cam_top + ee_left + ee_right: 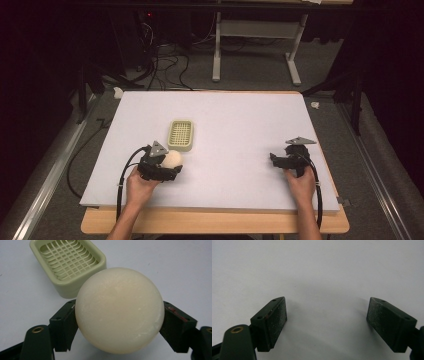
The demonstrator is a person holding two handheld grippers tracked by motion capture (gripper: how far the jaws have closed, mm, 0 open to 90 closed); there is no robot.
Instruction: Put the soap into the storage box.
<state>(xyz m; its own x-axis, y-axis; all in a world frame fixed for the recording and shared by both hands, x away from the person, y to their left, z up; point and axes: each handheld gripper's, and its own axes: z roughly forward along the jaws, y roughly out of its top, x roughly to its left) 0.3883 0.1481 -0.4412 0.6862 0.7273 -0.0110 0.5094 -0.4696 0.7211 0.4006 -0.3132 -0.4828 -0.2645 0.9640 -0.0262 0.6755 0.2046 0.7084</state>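
While ball (119, 310) is gripped, board (240, 120) lies white.

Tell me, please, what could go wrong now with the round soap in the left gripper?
The soap ball is smooth and round, and the left gripper pinches it only at its two sides, so it may slip out and roll across the white board. The slotted dish looks shallow, so a careless release might let the ball roll out.

White board (240, 130) covers wooden table (215, 222), wood edge showing along near side. Grey carpet floor (250, 70) beyond. White metal desk frame (260, 45) stands at far end. Tangle of black cables (160, 60) on floor at far left. Room dark around edges; light falls mainly on board.
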